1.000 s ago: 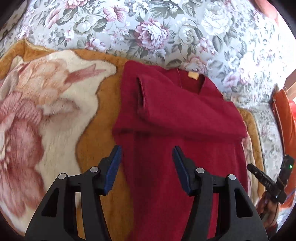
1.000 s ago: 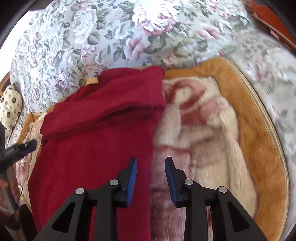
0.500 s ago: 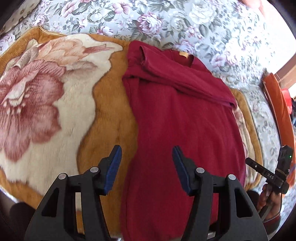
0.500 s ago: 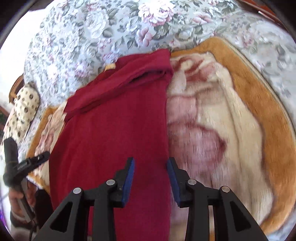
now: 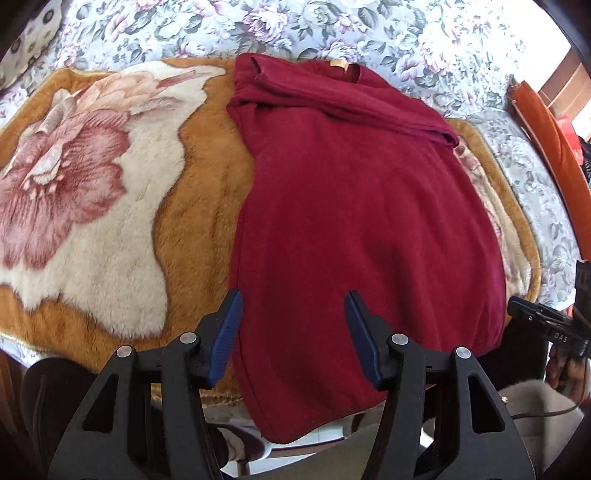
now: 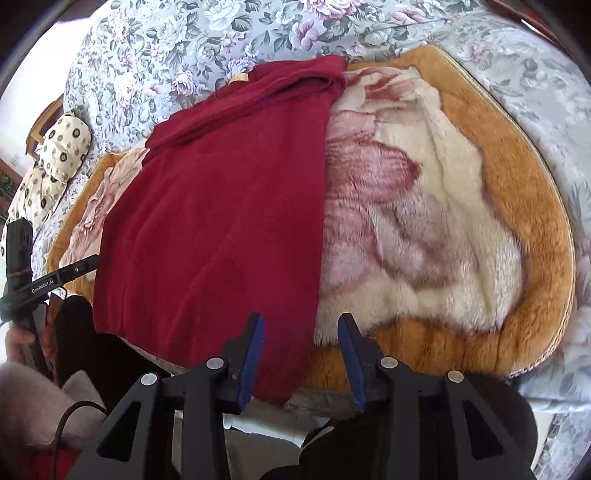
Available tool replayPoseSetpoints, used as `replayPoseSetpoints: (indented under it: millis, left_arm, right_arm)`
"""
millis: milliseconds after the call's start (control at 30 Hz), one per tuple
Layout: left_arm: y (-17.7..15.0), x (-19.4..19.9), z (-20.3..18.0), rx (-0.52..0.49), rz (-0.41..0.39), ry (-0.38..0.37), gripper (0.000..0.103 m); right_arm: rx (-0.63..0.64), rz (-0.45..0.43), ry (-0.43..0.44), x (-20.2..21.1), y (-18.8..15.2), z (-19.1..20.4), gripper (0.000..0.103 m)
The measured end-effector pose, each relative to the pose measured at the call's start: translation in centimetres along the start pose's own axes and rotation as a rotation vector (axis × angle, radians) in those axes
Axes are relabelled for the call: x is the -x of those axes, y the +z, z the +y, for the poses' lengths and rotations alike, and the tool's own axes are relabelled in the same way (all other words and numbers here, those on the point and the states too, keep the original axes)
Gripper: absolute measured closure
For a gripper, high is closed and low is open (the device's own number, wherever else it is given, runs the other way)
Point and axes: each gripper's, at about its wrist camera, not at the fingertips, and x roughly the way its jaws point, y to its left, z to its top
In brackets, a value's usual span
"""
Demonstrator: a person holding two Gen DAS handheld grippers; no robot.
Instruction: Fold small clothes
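A dark red sweater (image 5: pixel 362 221) lies flat on a plush orange blanket (image 5: pixel 199 206), sleeves folded across its top, hem hanging over the near edge. My left gripper (image 5: pixel 293 336) is open and empty, above the hem's left part. In the right wrist view the sweater (image 6: pixel 229 206) fills the left half. My right gripper (image 6: pixel 299 354) is open and empty above the hem's right corner. The right gripper also shows at the edge of the left wrist view (image 5: pixel 546 321), and the left gripper at the edge of the right wrist view (image 6: pixel 48 284).
The blanket (image 6: pixel 480 206) has a large pink and cream flower (image 5: pixel 74 177) and lies on a floral bedspread (image 5: pixel 295 26). A patterned pillow (image 6: pixel 55 155) sits far left. An orange chair frame (image 5: pixel 546 140) stands at the right.
Both grippers have pulled back toward the near edge, from over the sweater's middle to its hem. The whole sweater is now in view. Both stay open.
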Motion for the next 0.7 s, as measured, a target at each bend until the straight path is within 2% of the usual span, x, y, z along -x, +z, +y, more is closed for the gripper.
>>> replayPoseSetpoints:
  millis: [367, 700]
  left_arm:
    - [-1.0, 0.2, 1.3, 0.035, 0.022, 0.023, 0.046]
    - [-3.1, -0.5, 2.6, 0.082, 0.081, -0.054, 0.046]
  right_arm:
    - [0.004, 0.028, 0.022, -1.1, -1.0, 0.8, 0.062]
    - [0.017, 0.051, 0.026, -1.5, -1.4, 1.1, 0.060]
